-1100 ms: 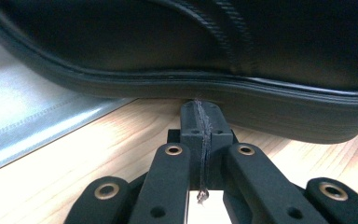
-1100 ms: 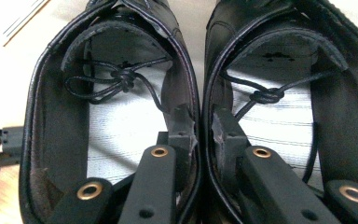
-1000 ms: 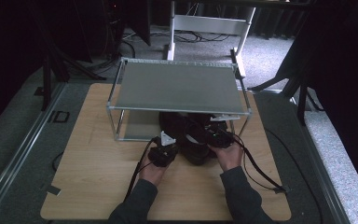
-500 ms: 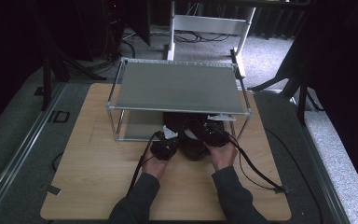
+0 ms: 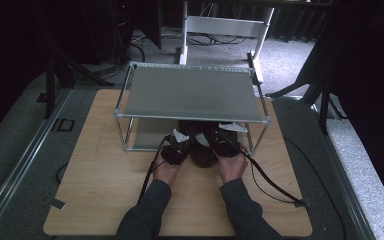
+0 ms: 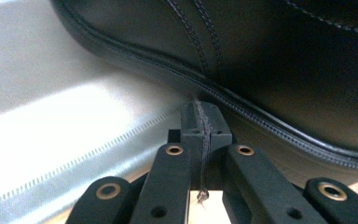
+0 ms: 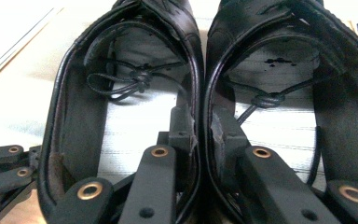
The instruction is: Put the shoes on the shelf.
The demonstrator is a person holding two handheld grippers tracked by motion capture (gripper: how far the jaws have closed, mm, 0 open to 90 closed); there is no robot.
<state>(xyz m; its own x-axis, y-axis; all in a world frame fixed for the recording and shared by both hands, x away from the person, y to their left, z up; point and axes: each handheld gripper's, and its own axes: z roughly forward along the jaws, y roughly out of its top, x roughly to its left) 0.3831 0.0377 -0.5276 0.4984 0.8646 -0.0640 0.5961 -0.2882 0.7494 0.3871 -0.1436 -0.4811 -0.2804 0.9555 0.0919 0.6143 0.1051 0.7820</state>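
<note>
Two black leather lace-up shoes (image 5: 203, 145) sit side by side on the wooden bench (image 5: 95, 185), under a grey metal shelf rack (image 5: 190, 92). The right gripper view shows the right tongs (image 7: 204, 128) clamped on both shoes' touching inner collars. The left gripper view shows the left tongs (image 6: 200, 122) pressed together, empty, against a shoe's sole seam.

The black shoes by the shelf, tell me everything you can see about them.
The black shoes are a pair in smooth, shiny leather with stitched seams, standing side by side, upright, inner walls pressed together. Black laces lie knotted inside each, on pale insoles. They sit on the wooden table, toes under the metal shelf. The right gripper pinches both inner walls, one jaw in each shoe. The left gripper, shut, touches one shoe's side.
</note>
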